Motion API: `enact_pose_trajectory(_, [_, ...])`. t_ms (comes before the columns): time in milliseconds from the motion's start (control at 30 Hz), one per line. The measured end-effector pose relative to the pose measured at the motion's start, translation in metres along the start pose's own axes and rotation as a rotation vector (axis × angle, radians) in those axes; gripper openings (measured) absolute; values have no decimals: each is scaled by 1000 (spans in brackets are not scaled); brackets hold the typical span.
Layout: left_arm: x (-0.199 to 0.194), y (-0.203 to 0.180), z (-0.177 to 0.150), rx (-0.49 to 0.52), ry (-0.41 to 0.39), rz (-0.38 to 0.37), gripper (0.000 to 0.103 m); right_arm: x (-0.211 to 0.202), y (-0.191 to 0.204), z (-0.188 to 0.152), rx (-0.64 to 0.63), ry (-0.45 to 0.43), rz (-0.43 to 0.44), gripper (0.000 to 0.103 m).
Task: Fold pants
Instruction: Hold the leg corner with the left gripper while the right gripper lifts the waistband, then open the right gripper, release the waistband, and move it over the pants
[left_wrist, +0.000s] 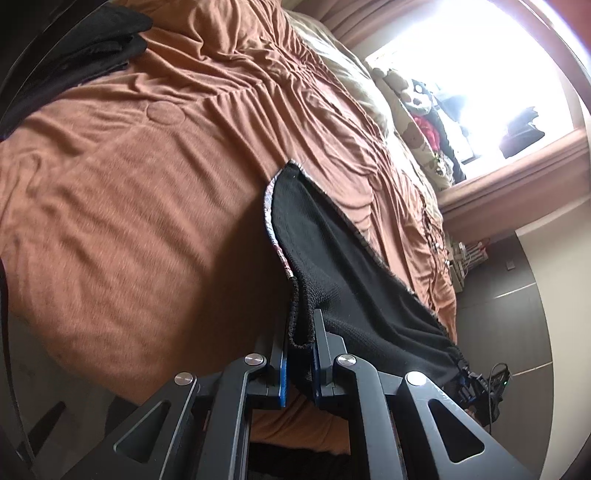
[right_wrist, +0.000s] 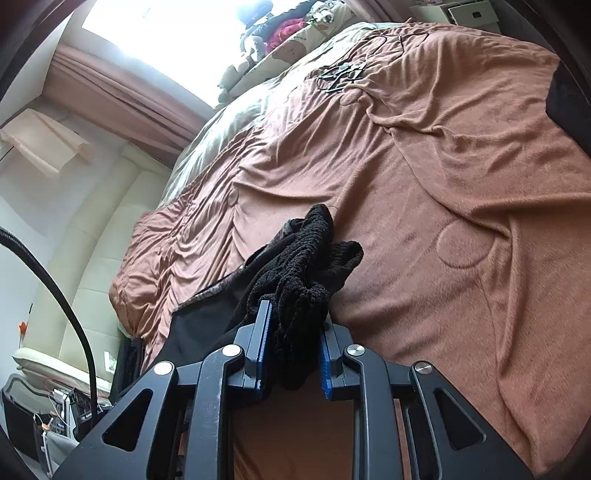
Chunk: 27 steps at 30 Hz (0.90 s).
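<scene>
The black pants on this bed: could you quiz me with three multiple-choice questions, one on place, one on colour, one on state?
1. Where do the black pants hang?
A over the bed's edge
B on the windowsill
C on the floor

2. What colour is the bedspread?
A white
B orange-brown
C green

3. How is the right gripper?
A wide open, holding nothing
B shut on bunched pants
C out of view

A: the cloth trails across the bedspread's edge.
B: orange-brown in both views.
B: its blue pads squeeze bunched black fabric.

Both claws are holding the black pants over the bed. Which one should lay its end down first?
Probably the left claw: its part of the pants hangs flat. The right claw grips a bunched wad above the brown blanket.
</scene>
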<state>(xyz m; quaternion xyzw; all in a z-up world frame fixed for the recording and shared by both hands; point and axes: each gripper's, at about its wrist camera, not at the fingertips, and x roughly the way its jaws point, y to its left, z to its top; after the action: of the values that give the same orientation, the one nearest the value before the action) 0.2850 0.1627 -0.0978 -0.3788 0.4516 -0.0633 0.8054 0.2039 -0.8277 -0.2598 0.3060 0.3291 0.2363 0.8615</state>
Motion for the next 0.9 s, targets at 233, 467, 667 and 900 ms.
enact_pose_trajectory(233, [21,34,-21,-52,60,47,10,6,-5,-10,-13,25,-58,19])
enact_pose_trajectory(467, [43,53,-31,-72,109,106,11,22,-10,-20,-11,58,-133,21])
enact_pose_trajectory(667, [46,54,-30,-60,111,92,19,16,0,-25,-63,69,-219,49])
enact_pose_trajectory(900, [47,60,-27,-72,100,69,29,-16,33,-25,-197,-5,-270,55])
